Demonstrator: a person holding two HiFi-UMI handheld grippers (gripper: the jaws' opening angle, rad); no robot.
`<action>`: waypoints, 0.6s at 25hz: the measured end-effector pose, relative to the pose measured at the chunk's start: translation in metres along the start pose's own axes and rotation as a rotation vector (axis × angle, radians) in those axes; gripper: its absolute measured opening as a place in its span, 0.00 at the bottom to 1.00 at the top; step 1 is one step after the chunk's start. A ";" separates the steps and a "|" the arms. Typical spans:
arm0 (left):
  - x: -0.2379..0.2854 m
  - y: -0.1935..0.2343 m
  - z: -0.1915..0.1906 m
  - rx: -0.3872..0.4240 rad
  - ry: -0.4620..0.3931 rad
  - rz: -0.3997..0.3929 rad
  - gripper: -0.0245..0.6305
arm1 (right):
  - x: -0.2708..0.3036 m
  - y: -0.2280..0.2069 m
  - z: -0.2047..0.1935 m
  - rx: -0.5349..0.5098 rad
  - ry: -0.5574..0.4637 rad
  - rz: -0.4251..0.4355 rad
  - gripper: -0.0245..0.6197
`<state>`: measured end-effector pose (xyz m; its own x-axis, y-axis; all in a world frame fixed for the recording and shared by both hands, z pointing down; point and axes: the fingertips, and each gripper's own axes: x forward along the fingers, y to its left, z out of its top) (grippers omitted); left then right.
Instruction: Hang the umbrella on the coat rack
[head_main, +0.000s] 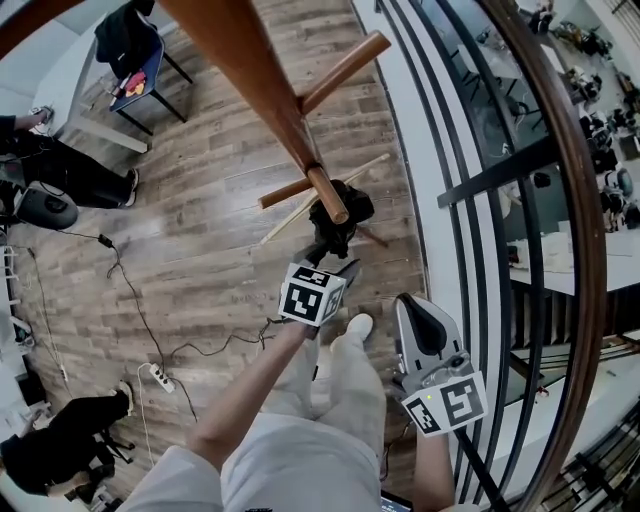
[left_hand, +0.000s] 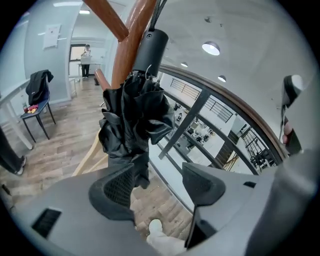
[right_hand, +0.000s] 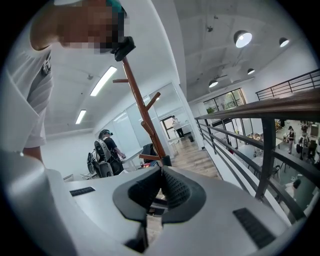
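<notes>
Guide: Trousered legs (head_main: 340, 400) fill the bottom of the head view. Above them the left tool (head_main: 338, 262) points at a folded black umbrella (head_main: 340, 212) hanging against the coat rack (head_main: 250, 70).

Listener: Gripped?

Guide: No. In the left gripper view the jaws are spread wide. The umbrella hangs upright just ahead, its lower end beside the left pad, unpressed.

Listener: And the other?

Guide: In the right gripper view, the right tool (right_hand: 161, 172) is closed on nothing and sits farther off.
</notes>
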<state>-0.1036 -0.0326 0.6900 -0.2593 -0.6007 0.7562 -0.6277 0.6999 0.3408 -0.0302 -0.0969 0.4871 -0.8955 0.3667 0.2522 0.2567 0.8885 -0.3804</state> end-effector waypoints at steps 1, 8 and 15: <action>-0.003 -0.005 0.001 -0.011 -0.004 -0.015 0.48 | -0.002 -0.001 0.000 -0.003 0.003 -0.002 0.09; -0.041 -0.026 0.007 0.020 -0.017 -0.050 0.45 | -0.013 0.006 0.004 -0.006 0.014 0.003 0.09; -0.108 -0.066 -0.004 0.034 -0.066 -0.093 0.15 | -0.047 0.046 0.010 -0.136 0.061 0.010 0.09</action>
<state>-0.0309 -0.0126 0.5884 -0.2458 -0.6876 0.6832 -0.6754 0.6271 0.3881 0.0196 -0.0761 0.4491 -0.8700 0.3878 0.3044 0.3157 0.9125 -0.2600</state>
